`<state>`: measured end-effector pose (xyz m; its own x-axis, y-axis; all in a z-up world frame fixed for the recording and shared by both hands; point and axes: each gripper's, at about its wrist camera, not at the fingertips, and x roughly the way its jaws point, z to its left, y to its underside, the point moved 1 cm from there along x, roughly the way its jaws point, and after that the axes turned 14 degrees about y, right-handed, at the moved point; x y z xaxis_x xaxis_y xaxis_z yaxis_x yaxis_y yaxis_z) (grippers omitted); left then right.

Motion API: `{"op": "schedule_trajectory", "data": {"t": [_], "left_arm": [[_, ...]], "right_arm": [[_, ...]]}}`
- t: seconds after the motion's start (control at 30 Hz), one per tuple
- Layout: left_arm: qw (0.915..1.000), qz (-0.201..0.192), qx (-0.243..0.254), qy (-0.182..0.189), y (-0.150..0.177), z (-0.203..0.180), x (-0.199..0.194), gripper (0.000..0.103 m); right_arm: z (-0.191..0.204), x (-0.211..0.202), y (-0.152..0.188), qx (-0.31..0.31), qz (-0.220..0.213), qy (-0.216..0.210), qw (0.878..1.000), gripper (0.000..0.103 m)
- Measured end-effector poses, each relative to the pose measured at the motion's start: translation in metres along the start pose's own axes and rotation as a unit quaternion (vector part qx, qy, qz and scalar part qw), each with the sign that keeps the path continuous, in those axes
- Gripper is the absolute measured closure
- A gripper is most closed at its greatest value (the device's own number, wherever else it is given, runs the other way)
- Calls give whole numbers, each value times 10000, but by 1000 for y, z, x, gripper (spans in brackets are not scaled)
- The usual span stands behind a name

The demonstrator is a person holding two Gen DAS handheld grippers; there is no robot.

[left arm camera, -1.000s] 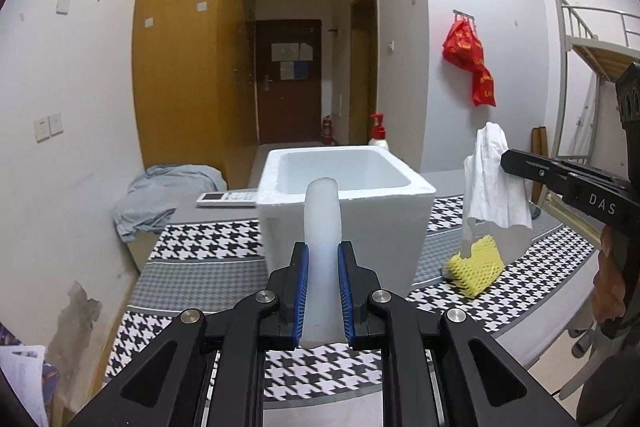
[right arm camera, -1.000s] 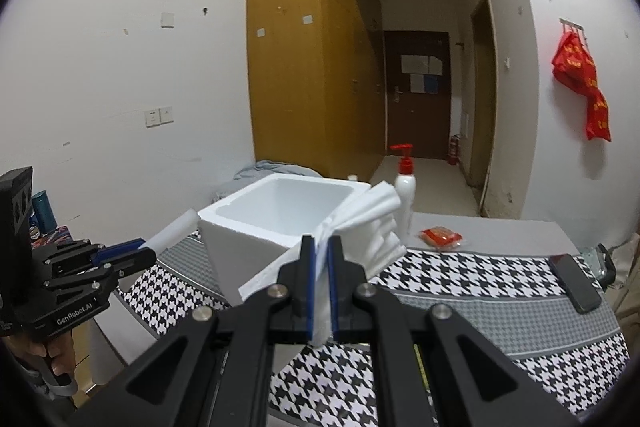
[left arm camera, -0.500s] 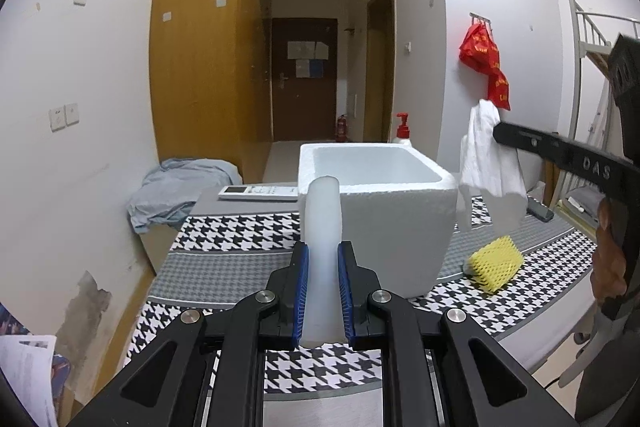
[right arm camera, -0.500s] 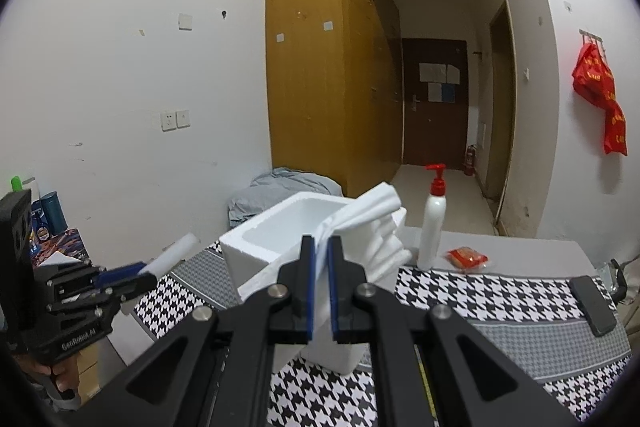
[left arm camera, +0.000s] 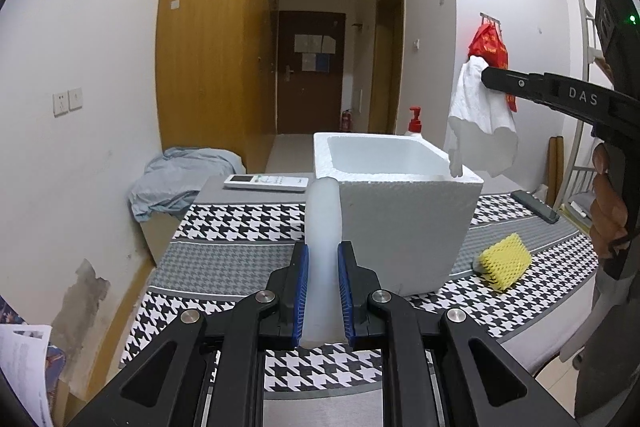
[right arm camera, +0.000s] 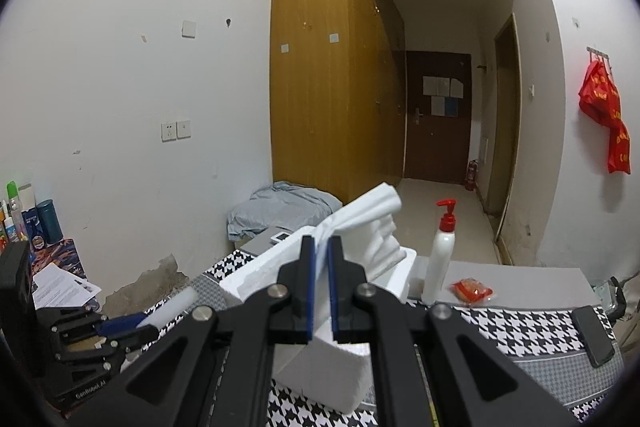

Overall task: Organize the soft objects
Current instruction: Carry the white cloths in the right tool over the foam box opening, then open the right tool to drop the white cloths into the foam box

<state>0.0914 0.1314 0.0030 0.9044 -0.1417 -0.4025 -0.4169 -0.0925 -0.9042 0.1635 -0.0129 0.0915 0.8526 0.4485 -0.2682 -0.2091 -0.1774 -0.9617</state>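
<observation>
both wrist views toward foam box

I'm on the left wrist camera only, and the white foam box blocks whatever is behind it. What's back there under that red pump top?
Observer: A white pump bottle with a red top stands upright on the grey table, just beyond the white foam box.
Operator: Anything lying near it?
Observer: A small orange-red packet lies flat on the table, on the bottle's side away from the box.
Operator: From here I only see my right gripper side-on. How is it holding the cloth?
Observer: The right gripper has its jaws shut on a thin fold of the white cloth; the rest bunches out ahead of the blue pads.
</observation>
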Motion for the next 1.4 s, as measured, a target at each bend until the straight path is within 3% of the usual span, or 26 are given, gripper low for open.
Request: {"op": "schedule_trajectory", "data": {"t": [1.17,1.2,1.23,1.27,1.33,1.4], "left_arm": [[9998,54,-154,-80,4,24,10,86],[9998,59,-161,-83,4,25,10,86],[9998,60,-169,-84,4,25,10,86],[9998,54,-178,-87,3,25,10,86],[9998,45,-186,-88,3,26,9,86],[9998,38,-194,-100,3,26,9,86]], "right_arm": [[23,87,8,62,815,-5,9967,93],[24,87,9,22,808,-4,9967,90],[24,87,9,8,801,3,9968,76],[23,87,8,16,793,22,9968,51],[22,84,8,66,680,125,9976,23],[20,80,7,98,564,199,9982,19]]}}
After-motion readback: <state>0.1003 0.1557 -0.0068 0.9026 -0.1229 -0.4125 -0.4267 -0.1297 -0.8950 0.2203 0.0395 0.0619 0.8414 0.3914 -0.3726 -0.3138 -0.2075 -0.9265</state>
